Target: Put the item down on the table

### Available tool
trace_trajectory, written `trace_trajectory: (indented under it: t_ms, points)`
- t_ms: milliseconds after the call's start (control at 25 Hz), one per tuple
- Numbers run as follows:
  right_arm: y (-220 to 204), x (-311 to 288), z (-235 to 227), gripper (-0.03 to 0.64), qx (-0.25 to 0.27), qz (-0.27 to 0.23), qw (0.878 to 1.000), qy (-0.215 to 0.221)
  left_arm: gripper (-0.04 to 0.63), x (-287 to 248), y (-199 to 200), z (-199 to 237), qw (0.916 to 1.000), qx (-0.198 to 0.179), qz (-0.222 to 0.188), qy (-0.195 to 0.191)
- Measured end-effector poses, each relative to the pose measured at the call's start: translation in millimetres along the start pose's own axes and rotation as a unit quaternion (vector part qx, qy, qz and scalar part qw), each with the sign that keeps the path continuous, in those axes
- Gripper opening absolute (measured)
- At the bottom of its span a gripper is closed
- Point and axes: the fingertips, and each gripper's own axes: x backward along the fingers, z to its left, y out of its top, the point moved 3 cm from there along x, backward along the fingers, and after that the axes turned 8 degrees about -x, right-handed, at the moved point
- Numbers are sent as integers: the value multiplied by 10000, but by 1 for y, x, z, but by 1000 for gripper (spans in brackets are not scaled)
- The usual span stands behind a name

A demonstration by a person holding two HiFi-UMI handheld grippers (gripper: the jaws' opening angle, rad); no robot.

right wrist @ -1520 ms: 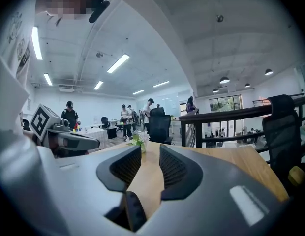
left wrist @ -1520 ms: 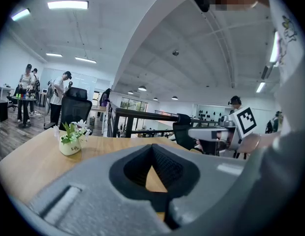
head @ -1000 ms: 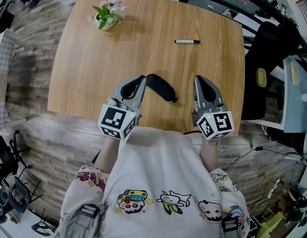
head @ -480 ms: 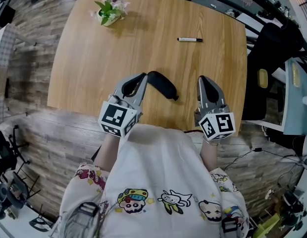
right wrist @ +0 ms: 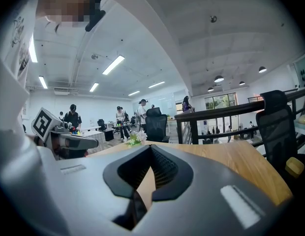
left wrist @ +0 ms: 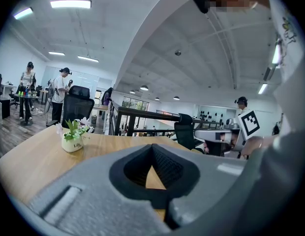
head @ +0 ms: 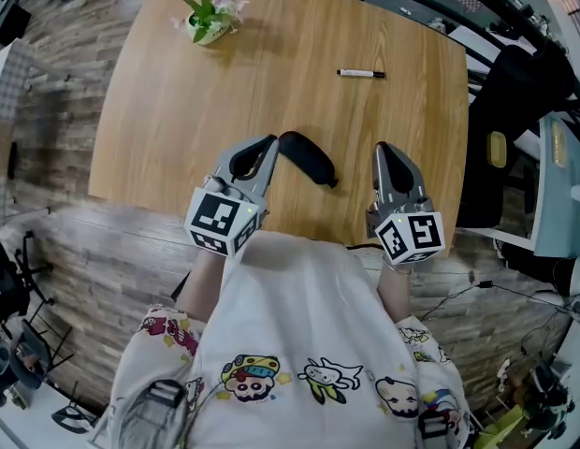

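My left gripper (head: 269, 145) and right gripper (head: 384, 149) were shut, empty. The pot (head: 207, 35) at eleven o'clock held a flowering plant (head: 215, 6). The black item (head: 307, 160) lay on the table (head: 168, 110).

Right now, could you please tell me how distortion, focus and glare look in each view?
Head view: the wide-angle lens bows the table edges, and focus is sharp under even light. Left gripper view: strong fisheye with dark corners, the near left gripper soft, the flower pot crisp. Right gripper view: same fisheye, and the ceiling lamp is blown out white.
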Motion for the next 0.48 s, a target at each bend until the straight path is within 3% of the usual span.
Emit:
trace_trajectory:
  t_ms: [480]
  points:
    - [-4, -3, 1, 9, 33, 124, 9999, 31, 0, 0, -1, 3, 10000, 23, 20, 25]
